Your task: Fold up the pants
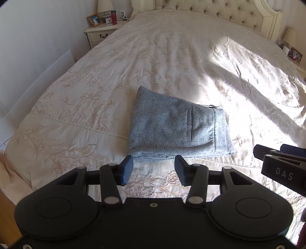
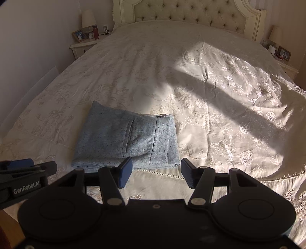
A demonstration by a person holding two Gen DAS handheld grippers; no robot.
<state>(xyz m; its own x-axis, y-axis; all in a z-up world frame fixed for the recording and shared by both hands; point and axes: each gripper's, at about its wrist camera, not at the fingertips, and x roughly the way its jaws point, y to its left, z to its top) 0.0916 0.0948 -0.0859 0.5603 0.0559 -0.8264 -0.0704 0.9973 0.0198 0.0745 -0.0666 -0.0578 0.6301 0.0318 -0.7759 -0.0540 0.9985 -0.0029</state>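
Grey-blue speckled pants [image 1: 176, 128] lie folded into a compact rectangle on the cream bedspread [image 1: 172, 57], waistband to the right, a back pocket slit facing up. They also show in the right wrist view [image 2: 124, 141]. My left gripper [image 1: 154, 168] is open and empty, just short of the bundle's near edge. My right gripper [image 2: 155, 173] is open and empty, just short of the bundle's near right corner. The right gripper shows at the right edge of the left wrist view [image 1: 271, 151]. The left gripper shows at the left edge of the right wrist view [image 2: 28, 164].
A tufted headboard [image 2: 191, 17] stands at the far end. A nightstand [image 1: 101, 32] at the far left holds a lamp, a photo frame, a clock and a red bottle. Another nightstand [image 2: 283, 63] is at the far right. Sunlight falls across the bed's right half.
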